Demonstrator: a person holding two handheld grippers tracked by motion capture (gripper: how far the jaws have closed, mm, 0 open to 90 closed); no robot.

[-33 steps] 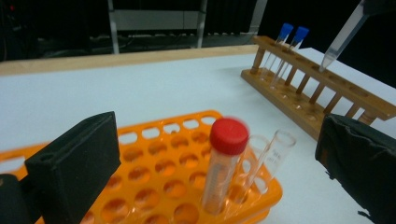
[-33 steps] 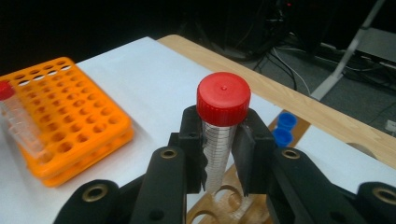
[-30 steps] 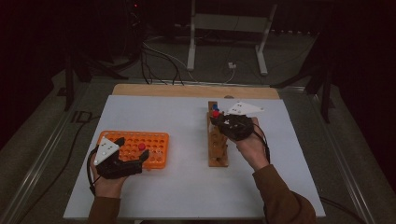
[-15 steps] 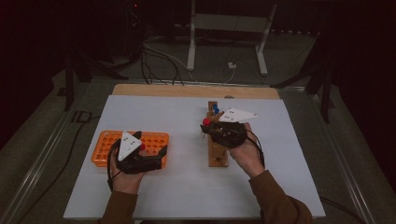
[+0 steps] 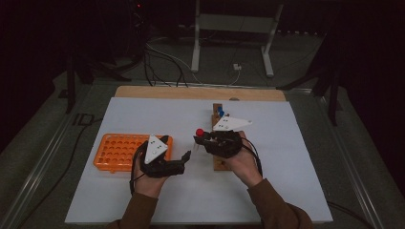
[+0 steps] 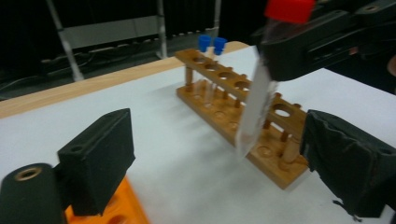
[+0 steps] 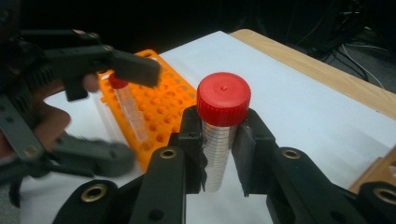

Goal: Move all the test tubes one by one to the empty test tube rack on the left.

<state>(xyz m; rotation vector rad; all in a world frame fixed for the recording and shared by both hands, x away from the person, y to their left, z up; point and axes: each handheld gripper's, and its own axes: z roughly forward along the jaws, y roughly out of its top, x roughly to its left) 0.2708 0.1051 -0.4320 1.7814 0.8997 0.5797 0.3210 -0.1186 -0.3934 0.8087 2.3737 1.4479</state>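
Observation:
My right gripper (image 5: 199, 139) (image 7: 219, 140) is shut on a clear tube with a red cap (image 5: 199, 131) (image 7: 223, 99), held upright left of the wooden rack (image 5: 220, 164) (image 6: 232, 122). Two blue-capped tubes (image 5: 220, 113) (image 6: 211, 45) stand at that rack's far end. My left gripper (image 5: 187, 157) (image 6: 219, 163) stands open just left of the tube. Its jaws have just been closing a little and press on nothing. In the left gripper view the held tube (image 6: 254, 112) hangs ahead of the gap. An orange rack (image 5: 117, 151) (image 7: 168, 100) lies behind my left hand.
A red-capped tube (image 7: 128, 107) stands in the orange rack. The white mat (image 5: 157, 114) covers the table, with a wooden strip (image 5: 191, 92) along its far edge. Cables and a stand lie on the floor beyond.
My left hand has moved right, from over the orange rack toward the middle. My right hand has carried the red-capped tube left and nearer, away from the wooden rack.

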